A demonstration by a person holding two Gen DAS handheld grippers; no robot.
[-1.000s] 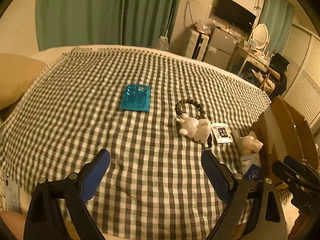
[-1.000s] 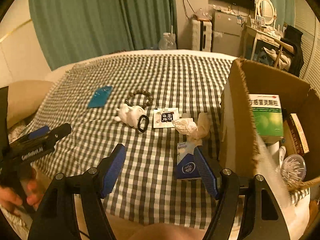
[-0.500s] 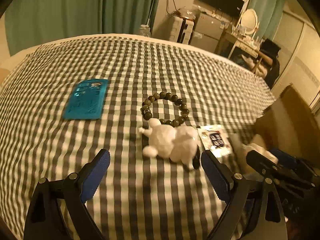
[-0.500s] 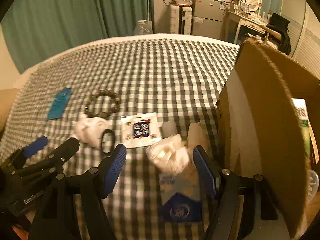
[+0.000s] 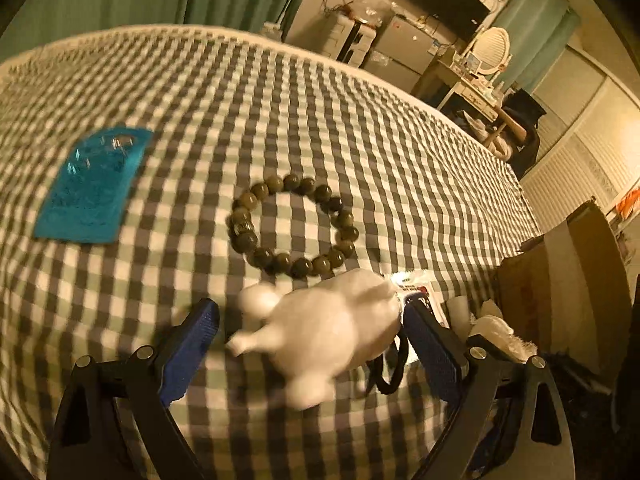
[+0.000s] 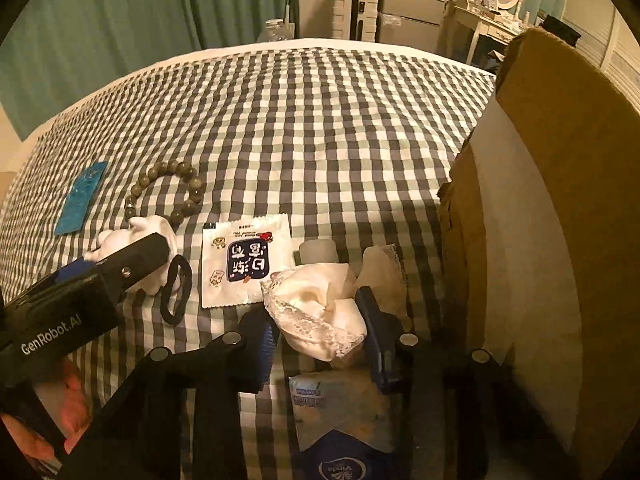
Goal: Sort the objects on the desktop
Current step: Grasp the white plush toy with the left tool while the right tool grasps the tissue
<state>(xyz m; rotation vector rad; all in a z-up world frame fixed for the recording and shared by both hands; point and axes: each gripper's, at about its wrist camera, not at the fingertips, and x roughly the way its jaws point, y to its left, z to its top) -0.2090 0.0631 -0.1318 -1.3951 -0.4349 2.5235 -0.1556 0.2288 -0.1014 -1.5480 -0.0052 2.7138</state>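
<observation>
A white plush toy (image 5: 328, 328) lies on the checkered cloth between the open jaws of my left gripper (image 5: 312, 340); it also shows in the right wrist view (image 6: 132, 240). A black hair tie (image 6: 176, 290) lies beside it. A dark bead bracelet (image 5: 292, 224) and a blue packet (image 5: 90, 188) lie beyond. My right gripper (image 6: 320, 344) has its jaws on either side of a cream lace scrunchie (image 6: 320, 304), still open around it. A white sachet (image 6: 246, 266) and a tissue pack (image 6: 340, 412) lie near it.
A tall cardboard box (image 6: 560, 220) stands at the right, close to my right gripper. The checkered cloth (image 6: 320, 120) stretches far back. Curtains, a fridge and a dresser stand behind the bed.
Both grippers have moved forward and down. The left now straddles the plush toy; the right has narrowed around the lace scrunchie above the tissue pack.
</observation>
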